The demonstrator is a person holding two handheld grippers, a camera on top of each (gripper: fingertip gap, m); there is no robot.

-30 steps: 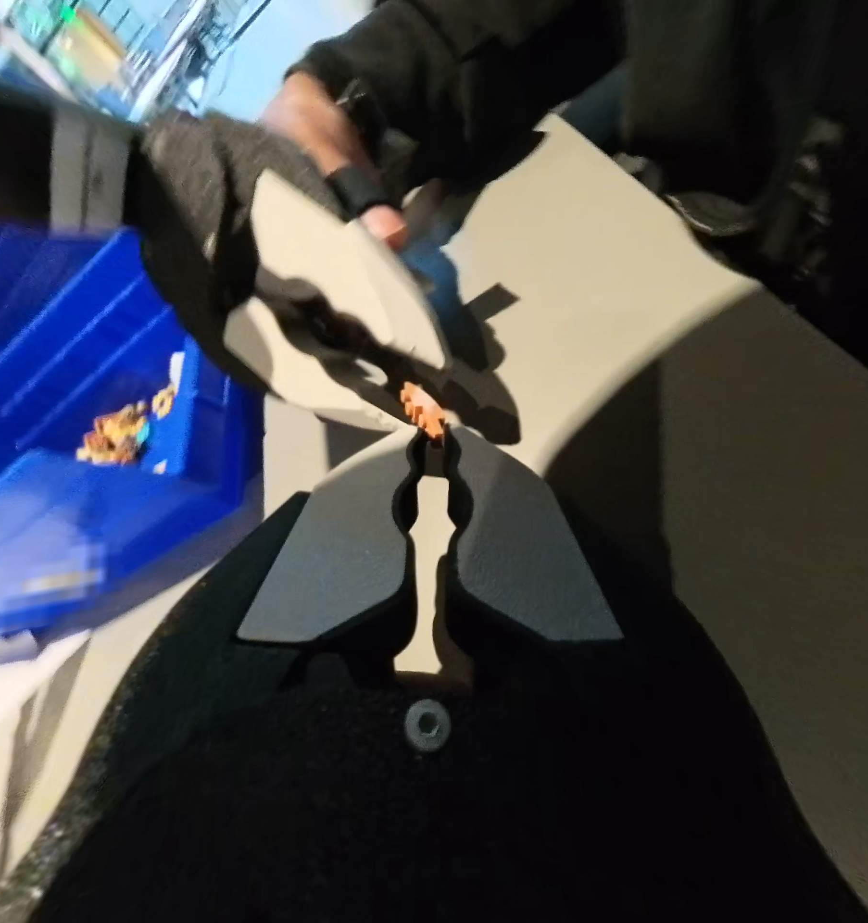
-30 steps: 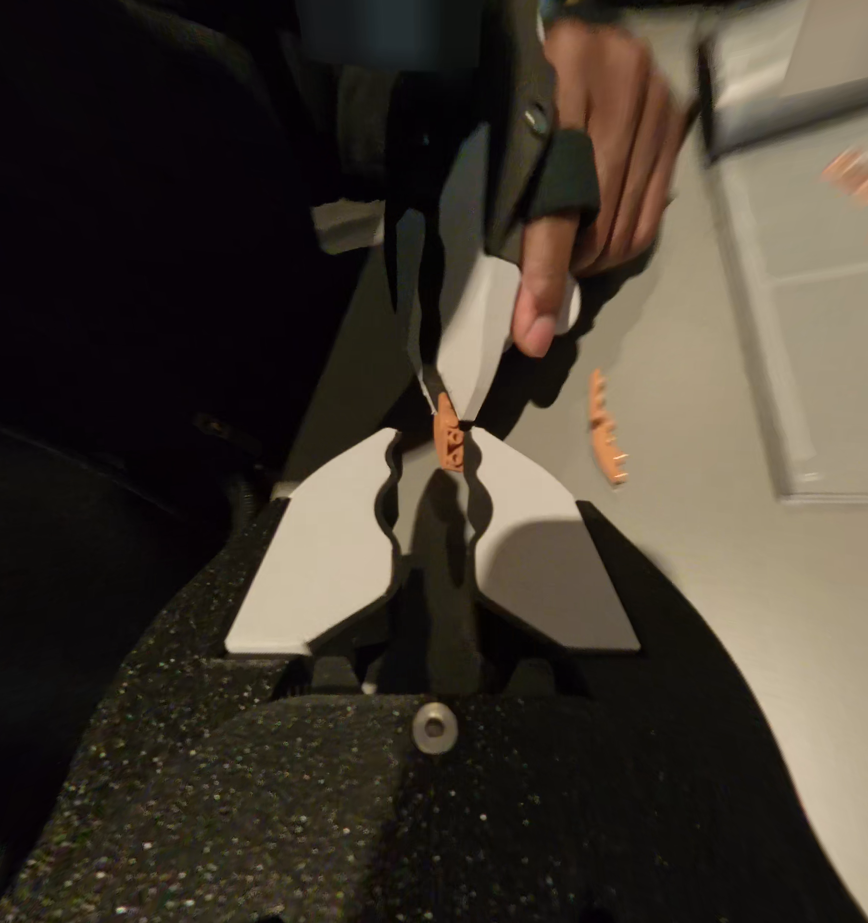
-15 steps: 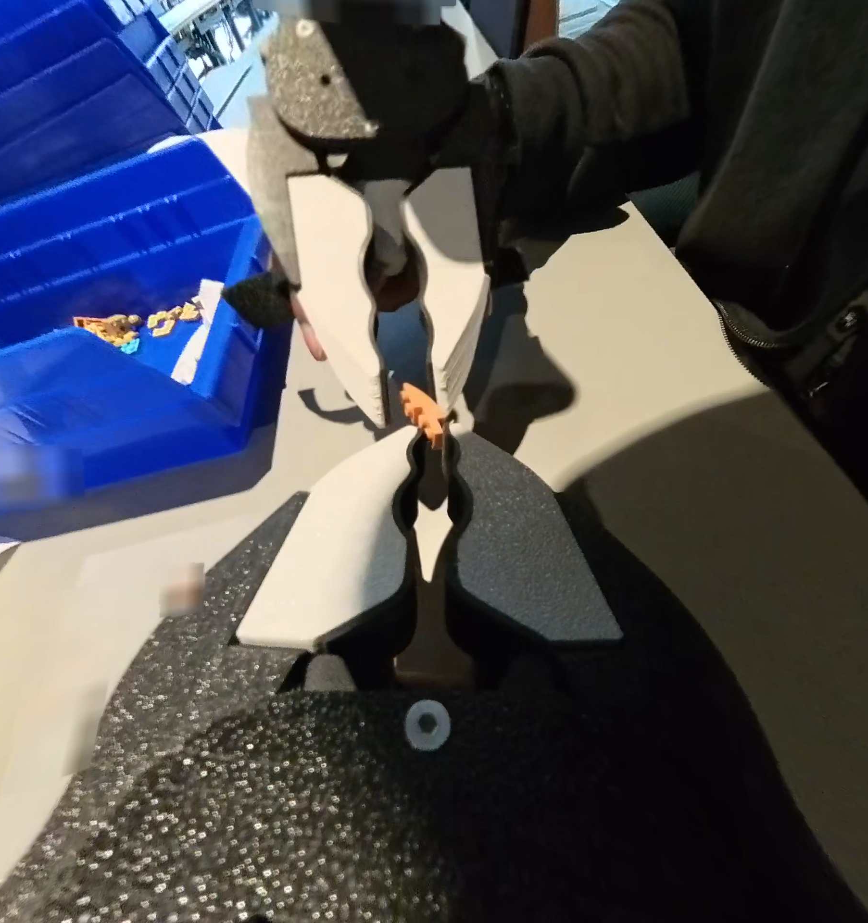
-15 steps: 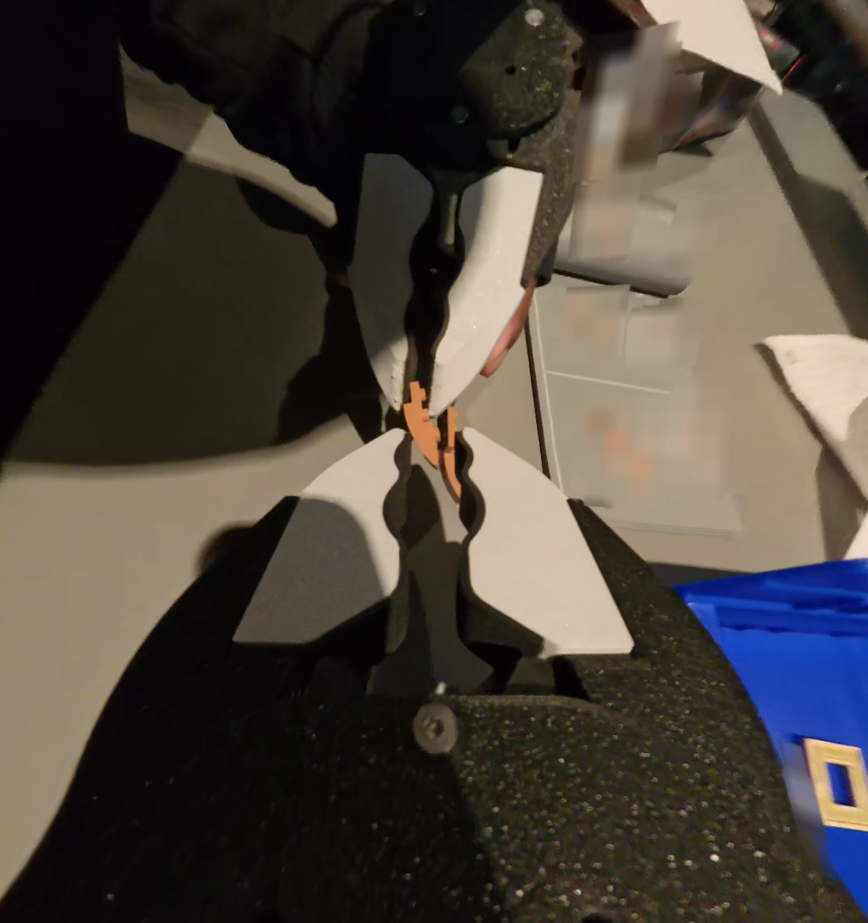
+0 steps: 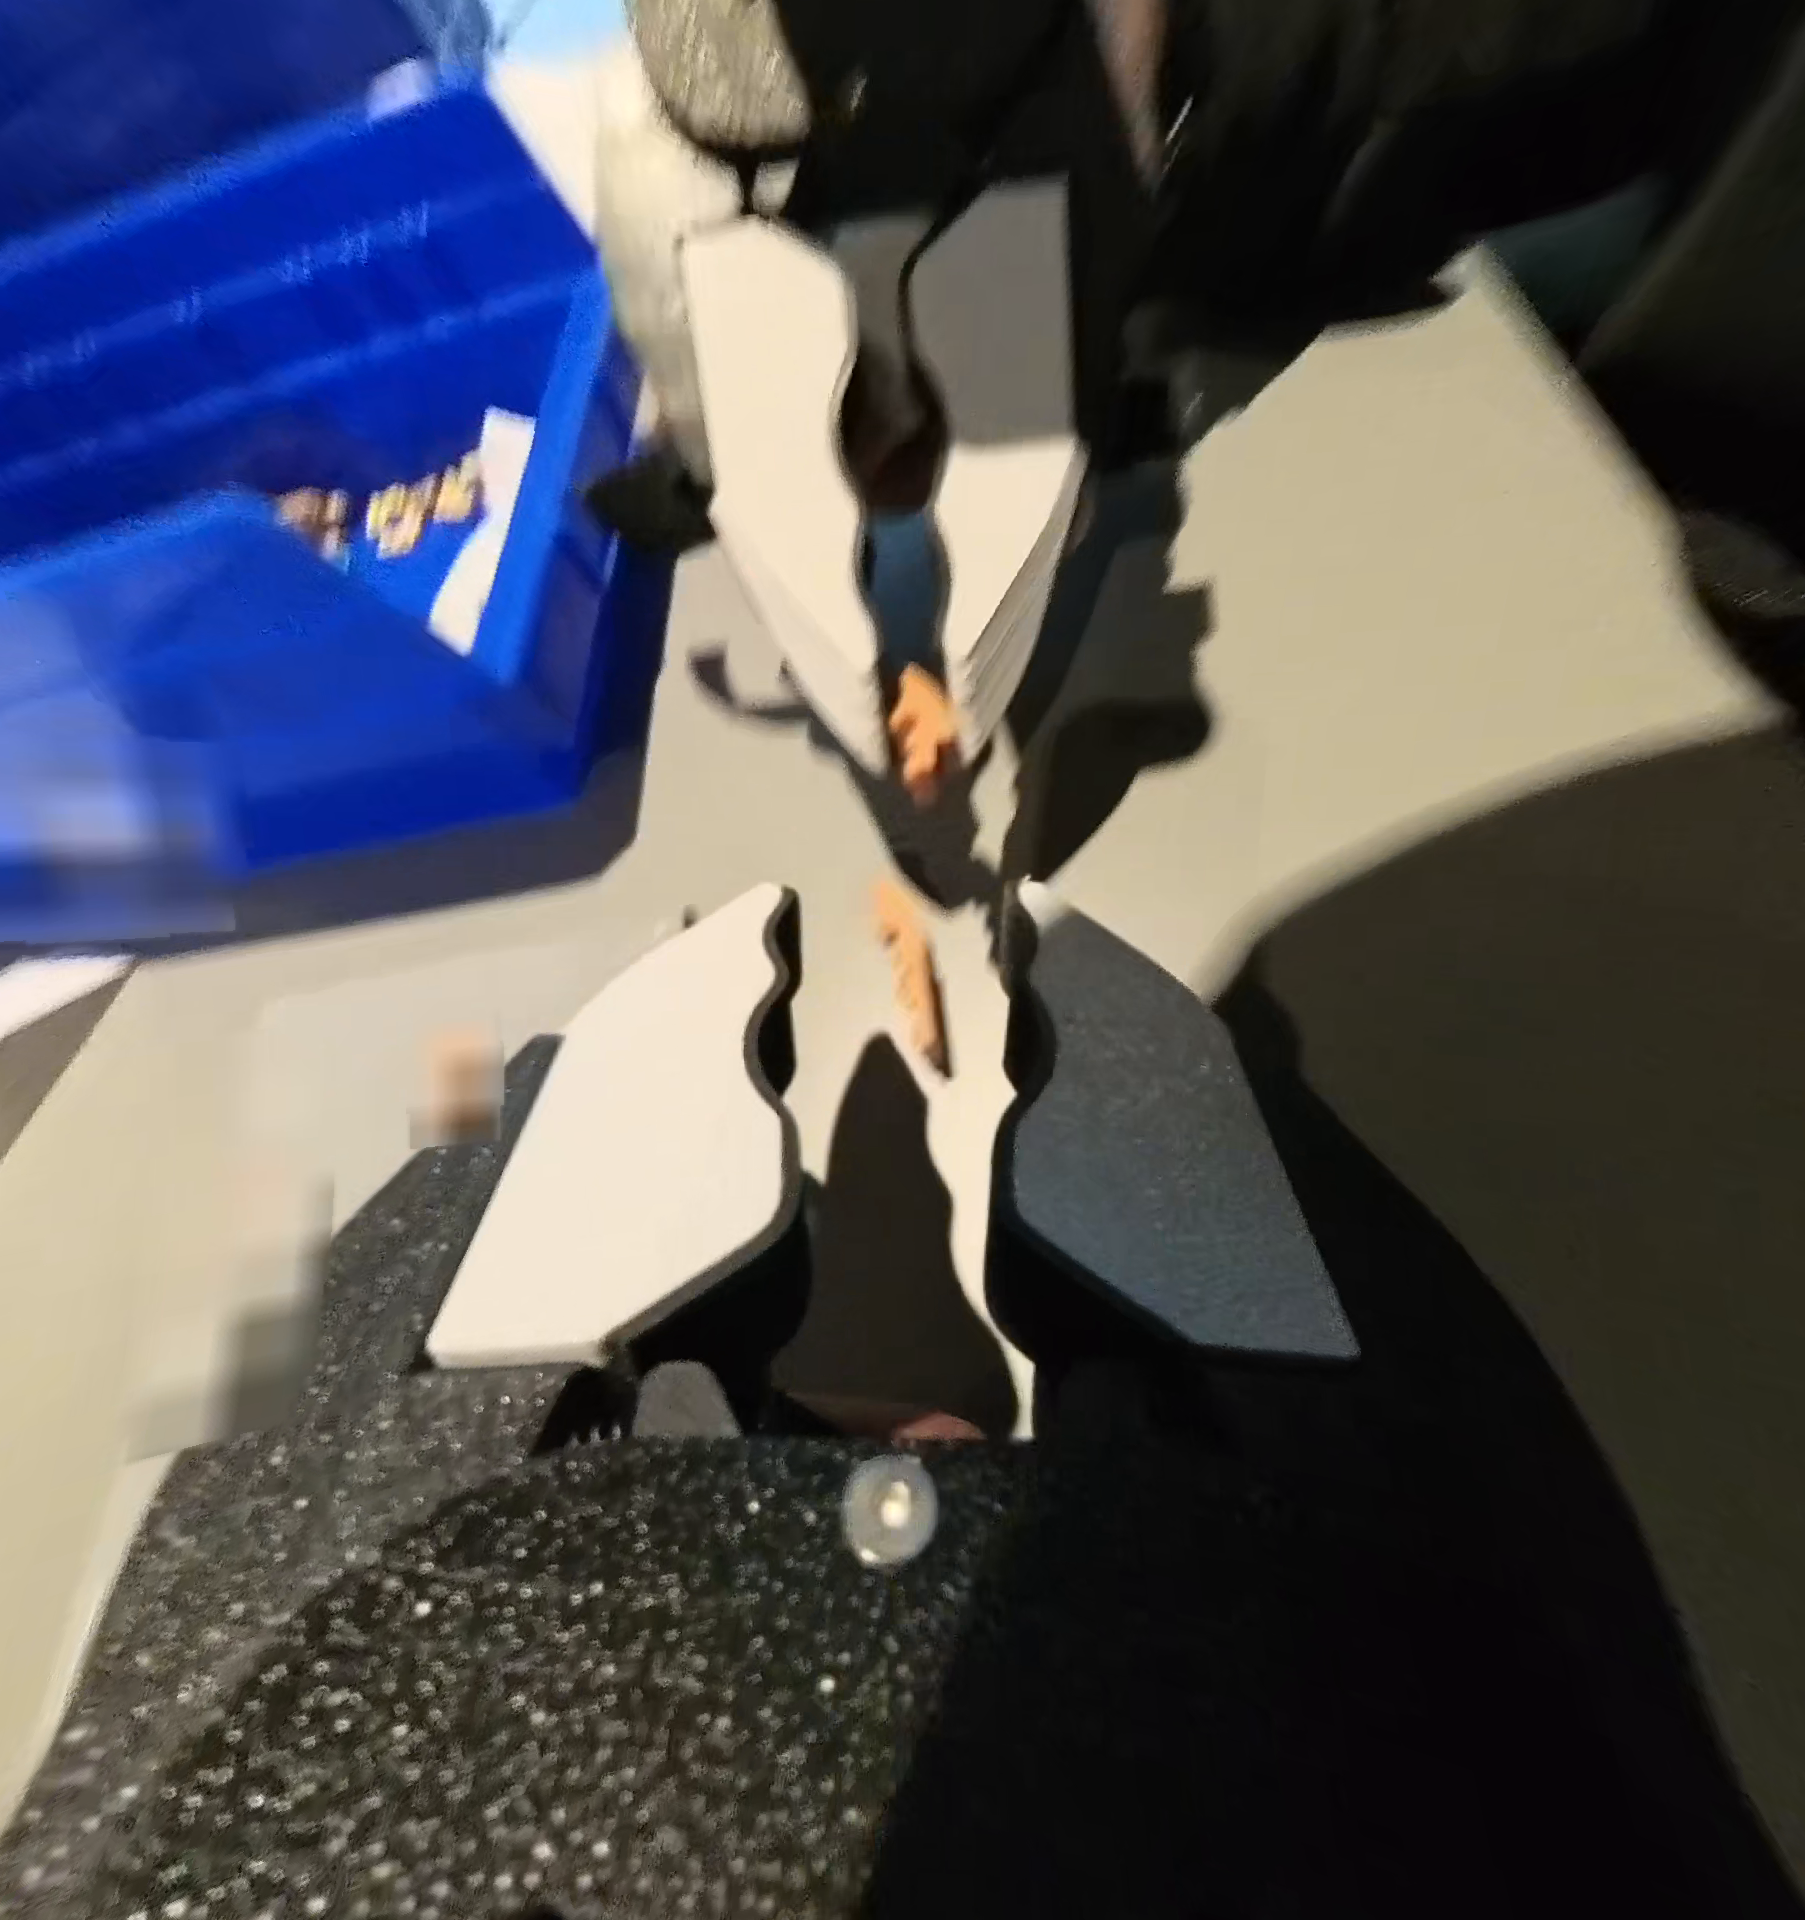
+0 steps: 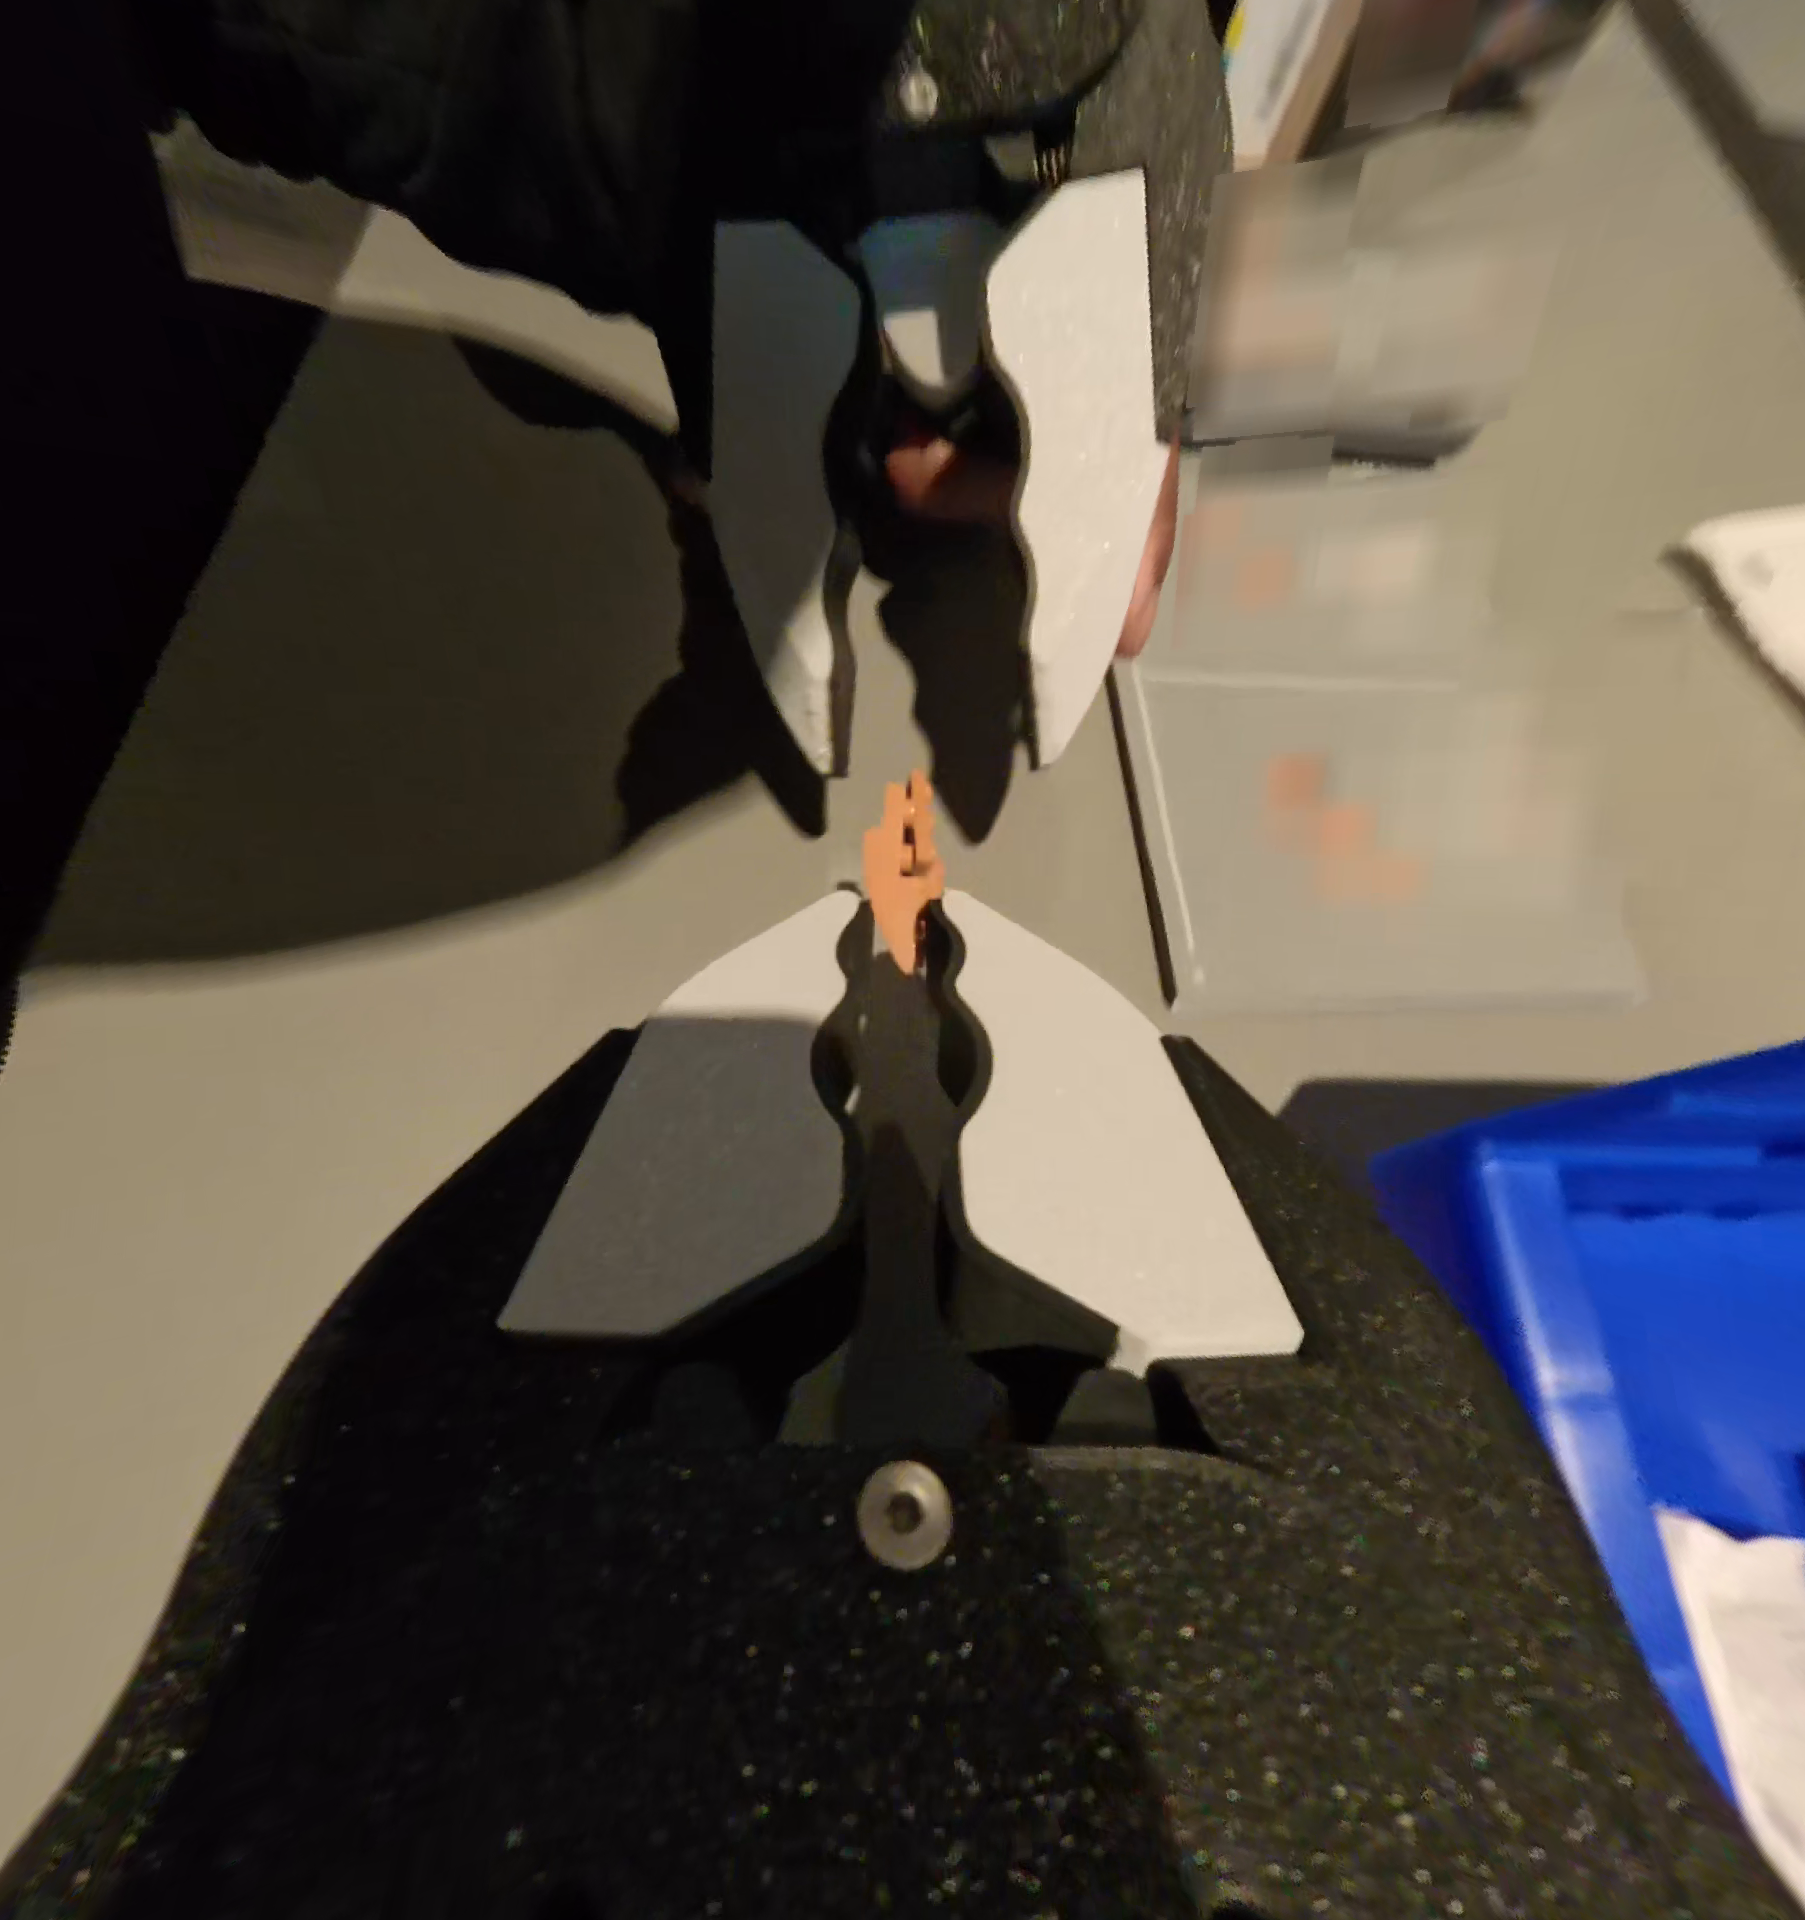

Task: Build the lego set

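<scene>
A grey tabletop (image 6: 254,1091) fills the scene under both my grippers, part lit, part in hard shadow. In the right wrist view my right gripper (image 6: 903,920) has its jaws drawn nearly together, pinching an orange lego piece (image 6: 903,868) at the very tips; the piece stands out forward past the tips. Straight ahead of it, facing me tip to tip, is my left gripper (image 6: 929,769), jaws spread apart, nothing between them, its tips just short of the orange piece and not touching it.

The left wrist view is badly motion-blurred. There my left gripper (image 5: 903,909) shows a wide gap between its fingers and grips nothing. An orange sliver (image 5: 913,987) shows in that gap; I cannot tell whether it lies on the table or hangs free. Beyond the tips, the right gripper (image 5: 924,748) points back at me with an orange piece (image 5: 924,727) caught at its tips.

A blue bin (image 5: 254,520) sits ahead and to the left of the left gripper, with small orange bits (image 5: 389,509) inside. In the right wrist view a blue bin (image 6: 1656,1299) sits close to the right of my right gripper, and a flat pale sheet (image 6: 1397,831) lies ahead to the right
</scene>
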